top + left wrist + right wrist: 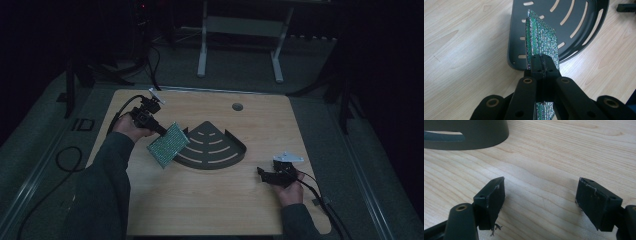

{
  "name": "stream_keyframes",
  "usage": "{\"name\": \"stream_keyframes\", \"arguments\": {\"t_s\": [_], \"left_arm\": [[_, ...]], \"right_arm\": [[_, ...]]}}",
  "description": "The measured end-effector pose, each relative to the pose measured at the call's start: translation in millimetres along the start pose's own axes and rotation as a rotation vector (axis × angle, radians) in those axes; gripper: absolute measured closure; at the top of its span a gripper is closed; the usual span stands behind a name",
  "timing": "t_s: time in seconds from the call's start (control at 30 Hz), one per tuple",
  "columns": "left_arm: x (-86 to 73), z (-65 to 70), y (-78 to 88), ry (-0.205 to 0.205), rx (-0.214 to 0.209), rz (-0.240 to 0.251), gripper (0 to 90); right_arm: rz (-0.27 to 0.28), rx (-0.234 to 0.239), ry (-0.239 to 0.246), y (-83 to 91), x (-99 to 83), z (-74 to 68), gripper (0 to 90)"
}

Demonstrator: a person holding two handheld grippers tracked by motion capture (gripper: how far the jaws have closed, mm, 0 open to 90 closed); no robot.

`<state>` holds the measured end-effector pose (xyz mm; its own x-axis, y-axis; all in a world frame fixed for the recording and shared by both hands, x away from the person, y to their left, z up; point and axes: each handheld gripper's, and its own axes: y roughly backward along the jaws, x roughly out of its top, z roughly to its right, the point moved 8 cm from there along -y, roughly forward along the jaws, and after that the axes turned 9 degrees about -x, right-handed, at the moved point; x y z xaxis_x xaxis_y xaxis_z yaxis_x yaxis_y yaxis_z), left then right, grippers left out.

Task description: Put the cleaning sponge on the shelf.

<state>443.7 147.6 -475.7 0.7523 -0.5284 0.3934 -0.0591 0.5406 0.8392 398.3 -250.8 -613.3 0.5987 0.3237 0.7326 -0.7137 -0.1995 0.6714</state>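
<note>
Left gripper clamps glittery green-silver flat scouring pad above dark grey slotted quarter-round metal tray; right gripper jaws wide apart, holding nothing, over wooden table.

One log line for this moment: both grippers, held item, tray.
left gripper: shut on glittery green pad | pad: above tray's left edge | corner tray: on table | right gripper: open, nothing between jaws

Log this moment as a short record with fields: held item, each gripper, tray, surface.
held item: green glittery flat rectangular pad, tilted, at the tray's left edge
left gripper: shut on the pad's edge
right gripper: open, nothing between its jaws, low over the table
tray: dark grey fan-shaped slotted metal tray, nothing lying in it
surface: light wooden table
</note>
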Motion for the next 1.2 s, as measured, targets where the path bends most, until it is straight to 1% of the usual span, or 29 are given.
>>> {"name": "stream_keyframes", "arguments": {"t_s": [0.17,0.6,0.67,0.93,1.0,1.03,1.2], "left_arm": [[2.2,-1.7,-4.6,0.01,-0.004,0.002,90.0],[11.0,-3.2,-11.8,0.011,-0.003,0.009,90.0],[12.5,-3.7,-12.2,0.01,0.002,0.008,90.0],[24.6,2.2,-10.7,-0.01,0.012,0.019,90.0],[24.6,2.2,-10.7,-0.01,0.012,0.019,90.0],[27.0,5.1,-12.6,-0.021,0.011,0.02,90.0],[30.0,5.4,-18.6,-0.021,0.013,0.019,90.0]], "right_arm": [[0.0,0.0,0.0,0.0,0.0,0.0,22.9],[0.0,0.0,0.001,0.0,0.0,0.0,22.8],[0.0,0.001,0.001,0.0,0.0,-0.1,22.8],[0.0,0.001,0.002,0.0,0.0,-0.1,22.6],[0.0,0.001,0.002,0.0,0.0,-0.1,22.6],[0.0,0.001,0.002,0.0,0.0,-0.1,22.6],[0.0,0.001,0.002,0.0,0.0,-0.1,22.6]]}}
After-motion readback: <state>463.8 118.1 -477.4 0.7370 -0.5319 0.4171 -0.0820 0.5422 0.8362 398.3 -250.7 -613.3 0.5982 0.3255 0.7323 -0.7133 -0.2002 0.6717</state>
